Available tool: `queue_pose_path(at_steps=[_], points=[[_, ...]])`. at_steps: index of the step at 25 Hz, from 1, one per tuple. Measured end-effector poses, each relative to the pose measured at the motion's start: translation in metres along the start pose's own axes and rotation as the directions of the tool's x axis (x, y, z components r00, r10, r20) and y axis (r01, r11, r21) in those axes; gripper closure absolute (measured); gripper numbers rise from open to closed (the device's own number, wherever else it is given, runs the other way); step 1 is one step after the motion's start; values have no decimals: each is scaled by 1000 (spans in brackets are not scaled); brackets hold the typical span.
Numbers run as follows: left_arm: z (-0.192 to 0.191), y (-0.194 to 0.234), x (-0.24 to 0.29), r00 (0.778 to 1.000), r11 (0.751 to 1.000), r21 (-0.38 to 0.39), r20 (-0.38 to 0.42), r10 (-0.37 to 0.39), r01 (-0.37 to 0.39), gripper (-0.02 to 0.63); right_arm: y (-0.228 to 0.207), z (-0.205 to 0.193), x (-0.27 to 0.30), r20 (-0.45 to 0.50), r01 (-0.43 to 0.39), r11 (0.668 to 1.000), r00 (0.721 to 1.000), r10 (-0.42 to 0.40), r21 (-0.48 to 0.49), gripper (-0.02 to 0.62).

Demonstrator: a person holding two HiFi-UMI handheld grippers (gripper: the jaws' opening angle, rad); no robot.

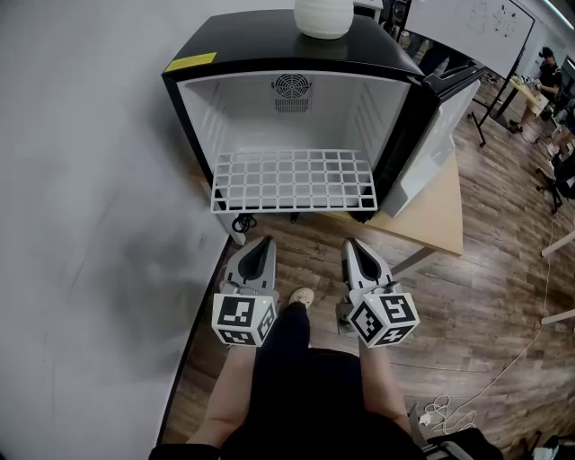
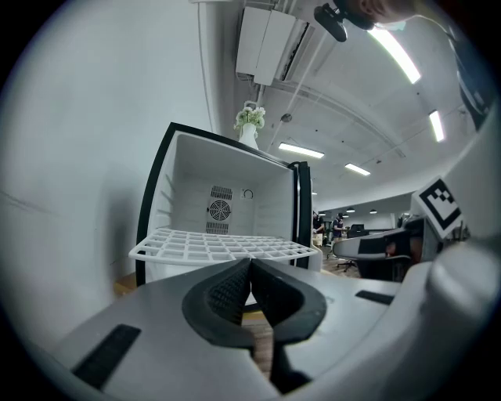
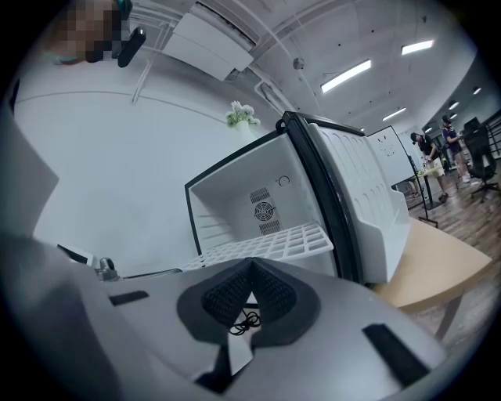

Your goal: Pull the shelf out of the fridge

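White wire shelf [image 1: 294, 180] juts from the open fridge [image 1: 260, 40]. Probably light and stiff; best taken at its front bar. Left gripper [image 1: 266, 243] and right gripper [image 1: 352, 244]: fingers together, empty, short of the fridge.

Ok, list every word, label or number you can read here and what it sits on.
Nothing here reads as clear text.
Yellow sticker on the fridge top: print too small to read.
Whiteboard behind: faint marks, unreadable.
Cubes on left gripper and right gripper: square patterns only, no words.
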State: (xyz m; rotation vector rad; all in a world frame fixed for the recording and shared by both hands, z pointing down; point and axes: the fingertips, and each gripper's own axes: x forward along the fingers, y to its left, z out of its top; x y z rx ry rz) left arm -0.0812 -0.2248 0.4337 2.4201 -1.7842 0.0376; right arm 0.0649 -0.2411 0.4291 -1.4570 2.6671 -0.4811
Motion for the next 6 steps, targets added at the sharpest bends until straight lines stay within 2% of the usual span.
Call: queue_pose_path(at_steps=[6], points=[[-2,1,0,1000,1000,-19,-4,1,-1,600,0,-1,1,-6,-1,1000,1000,2,16,604]])
